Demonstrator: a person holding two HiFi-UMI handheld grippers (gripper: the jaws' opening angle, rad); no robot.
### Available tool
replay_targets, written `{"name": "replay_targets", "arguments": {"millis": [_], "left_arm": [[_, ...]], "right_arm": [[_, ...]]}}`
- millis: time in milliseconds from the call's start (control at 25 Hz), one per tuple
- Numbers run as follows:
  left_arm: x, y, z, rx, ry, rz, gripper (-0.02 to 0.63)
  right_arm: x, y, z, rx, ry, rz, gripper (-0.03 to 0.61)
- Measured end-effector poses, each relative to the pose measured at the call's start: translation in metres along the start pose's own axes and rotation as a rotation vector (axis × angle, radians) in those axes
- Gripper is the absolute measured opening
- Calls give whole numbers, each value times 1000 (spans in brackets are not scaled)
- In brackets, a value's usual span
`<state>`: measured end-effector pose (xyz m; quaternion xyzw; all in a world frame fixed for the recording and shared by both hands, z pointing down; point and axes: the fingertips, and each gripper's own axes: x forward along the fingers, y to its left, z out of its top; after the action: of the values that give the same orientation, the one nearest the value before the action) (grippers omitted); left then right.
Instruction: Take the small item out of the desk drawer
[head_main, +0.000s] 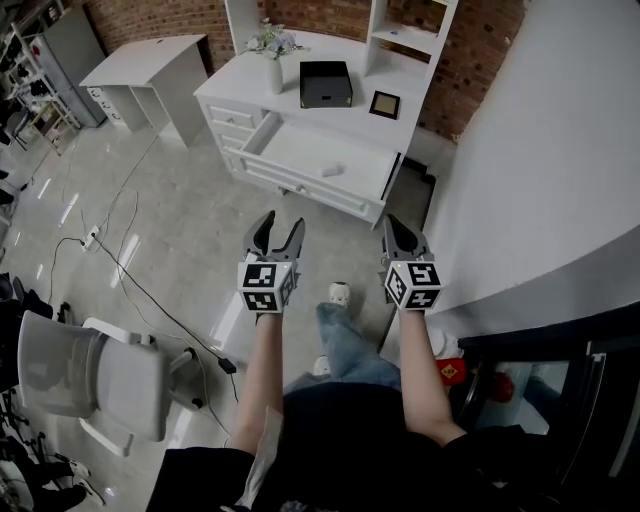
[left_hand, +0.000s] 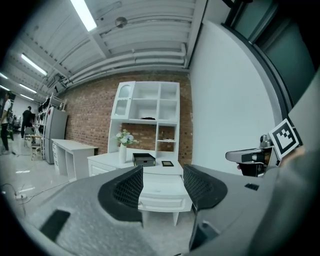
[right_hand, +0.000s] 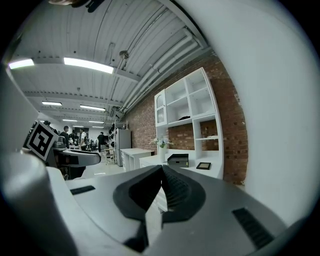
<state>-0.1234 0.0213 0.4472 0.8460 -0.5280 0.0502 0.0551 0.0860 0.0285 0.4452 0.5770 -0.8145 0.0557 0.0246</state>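
In the head view a white desk (head_main: 240, 92) stands ahead with its drawer (head_main: 300, 150) pulled open. Inside the drawer, toward the right, lies a small pale item (head_main: 332, 171). Both grippers hover over the floor well short of the drawer. My left gripper (head_main: 283, 222) is open with nothing between its fingers. In the left gripper view, the left gripper (left_hand: 163, 172) frames the drawer front (left_hand: 162, 202) between its spread jaws. My right gripper (head_main: 396, 224) is shut and holds nothing. In the right gripper view, the right gripper (right_hand: 161, 169) shows its pads meeting.
On the desk top stand a black box (head_main: 326, 84), a vase of flowers (head_main: 274, 62) and a small dark frame (head_main: 385, 104). A white wall panel (head_main: 540, 160) runs along the right. A grey chair (head_main: 90, 375) and floor cables (head_main: 130, 270) lie at the left.
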Motion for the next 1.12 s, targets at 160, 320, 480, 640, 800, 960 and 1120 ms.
{"name": "replay_targets", "arguments": {"millis": [160,320,480,640,800,960,1120], "left_arm": [[28,10,3,3,-4,0,225],[65,26,3,0,-1,6,227],[101,42,-2,-10,9,10,232],[144,60,-1,-7,27,9,233],[187,84,3,-15,45,30,235],[233,100,12,-7,54,44,235],[279,113,16,-1,70,51,235]], "right_arm": [[27,-12,1,-7,0,2,-2],[64,-29,2,-2,-5,-3,-2],[103,-44,3,1,-5,-3,-2],[149,-62,6,6,0,1,-2],[196,-79,10,7,15,17,-2],[245,-102,19,18,21,24,-2],[293,-119,20,29,33,47,-2]]}}
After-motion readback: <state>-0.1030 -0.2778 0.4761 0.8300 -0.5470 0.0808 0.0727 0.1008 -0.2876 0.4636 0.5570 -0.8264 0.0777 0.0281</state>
